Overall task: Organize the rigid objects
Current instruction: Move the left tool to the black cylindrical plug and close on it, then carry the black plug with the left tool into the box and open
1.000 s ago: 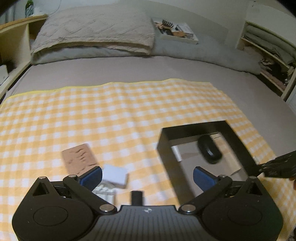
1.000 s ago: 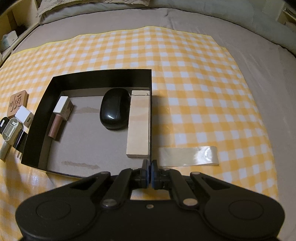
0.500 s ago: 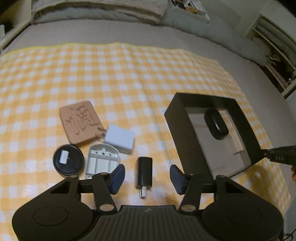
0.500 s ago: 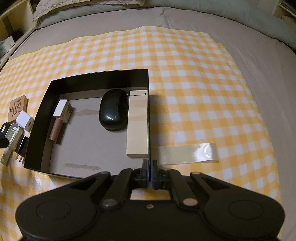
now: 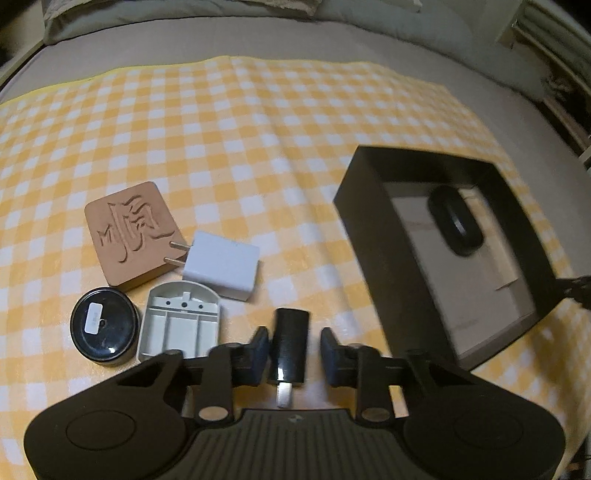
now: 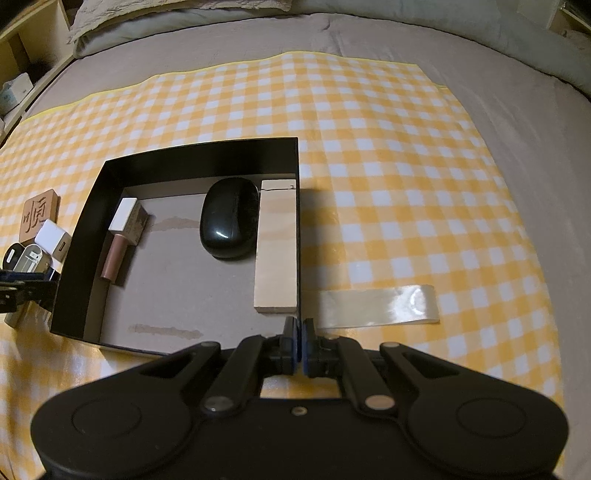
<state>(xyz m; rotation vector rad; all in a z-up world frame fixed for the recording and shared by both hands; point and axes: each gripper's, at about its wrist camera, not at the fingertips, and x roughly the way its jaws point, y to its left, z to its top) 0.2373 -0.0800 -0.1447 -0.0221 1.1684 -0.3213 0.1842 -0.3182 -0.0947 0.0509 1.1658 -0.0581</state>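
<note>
My left gripper (image 5: 293,350) is open, its fingers on either side of a small black USB adapter (image 5: 289,345) lying on the checked cloth, with gaps both sides. Beside it lie a grey plastic tray piece (image 5: 180,320), a round black tin (image 5: 104,327), a white charger plug (image 5: 221,266) and a carved wooden tile (image 5: 131,232). The black box (image 6: 291,155) holds a black mouse (image 6: 229,218), a wooden block (image 6: 277,243) and a white-and-brown tube (image 6: 120,240). My right gripper (image 6: 299,345) is shut on the box's near right corner wall.
A strip of clear tape (image 6: 376,304) lies on the yellow checked cloth (image 6: 369,147) right of the box. The cloth covers a grey bed with pillows at the far end (image 6: 184,11). Shelves stand at both sides.
My left gripper has dropped and moved forward over the black adapter, and its jaws have narrowed around it. The right gripper has stayed clamped on the box.
</note>
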